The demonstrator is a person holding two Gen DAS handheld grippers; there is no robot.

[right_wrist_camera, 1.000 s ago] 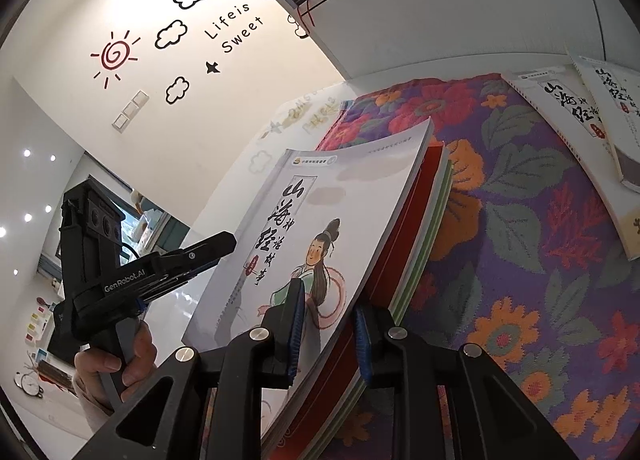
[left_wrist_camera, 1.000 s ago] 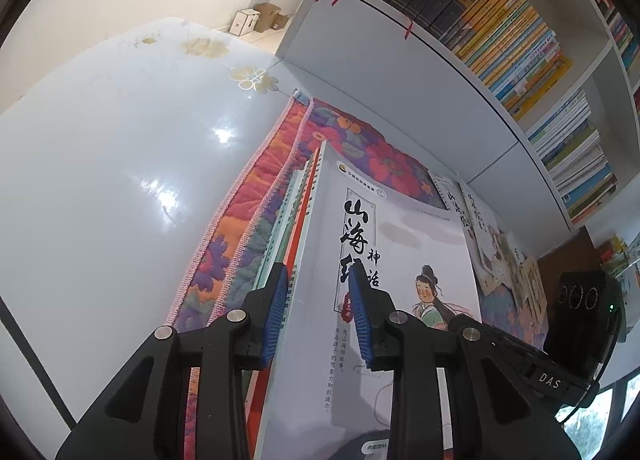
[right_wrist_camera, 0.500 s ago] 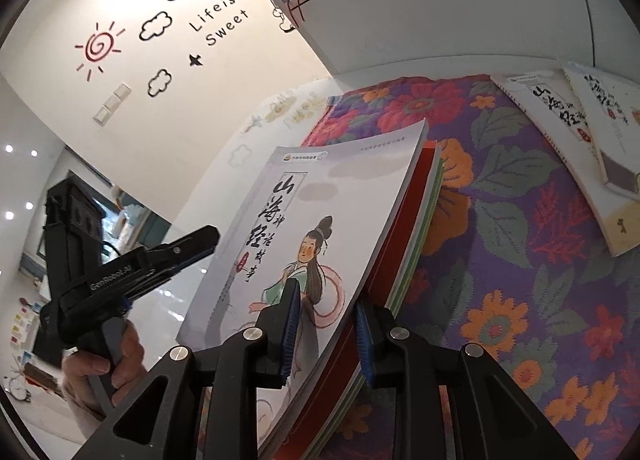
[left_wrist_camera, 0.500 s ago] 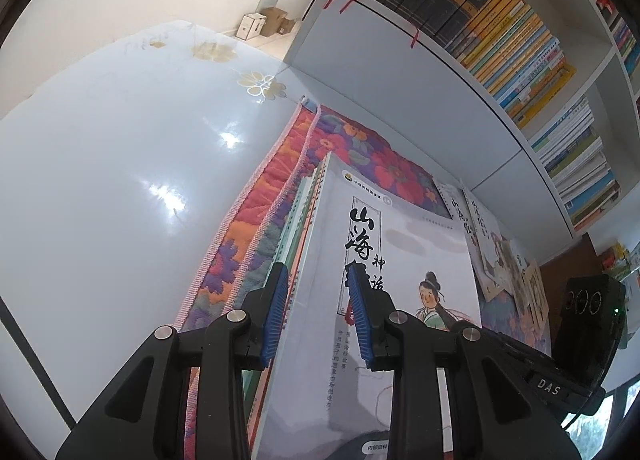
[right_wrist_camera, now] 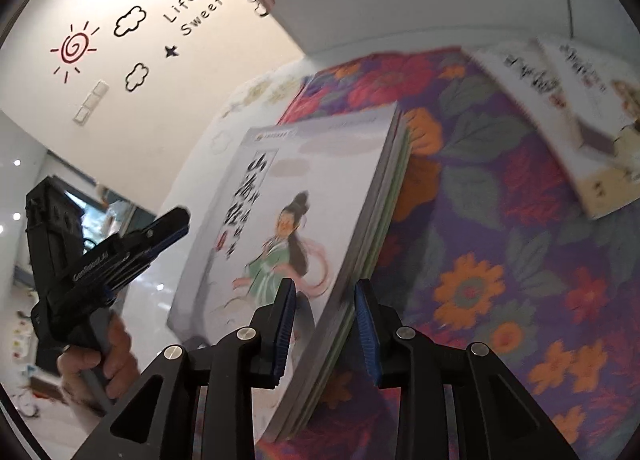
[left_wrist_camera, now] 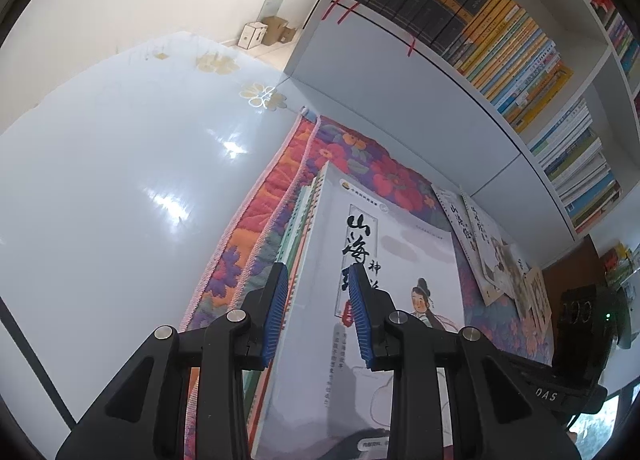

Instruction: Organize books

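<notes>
Floral cloth (left_wrist_camera: 240,244) on glossy white table (left_wrist_camera: 120,180)

The books (left_wrist_camera: 396,260) are showing smooth, faintly glossy paper covers. The flowered cloth (right_wrist_camera: 500,220) is looking woven and matt. The white tabletop (left_wrist_camera: 120,180) is gleaming, glossy and smooth.

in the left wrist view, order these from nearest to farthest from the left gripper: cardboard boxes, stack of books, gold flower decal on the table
1. stack of books, between the left gripper fingers
2. gold flower decal, farther up the white table
3. cardboard boxes, on the floor by the far wall
</notes>
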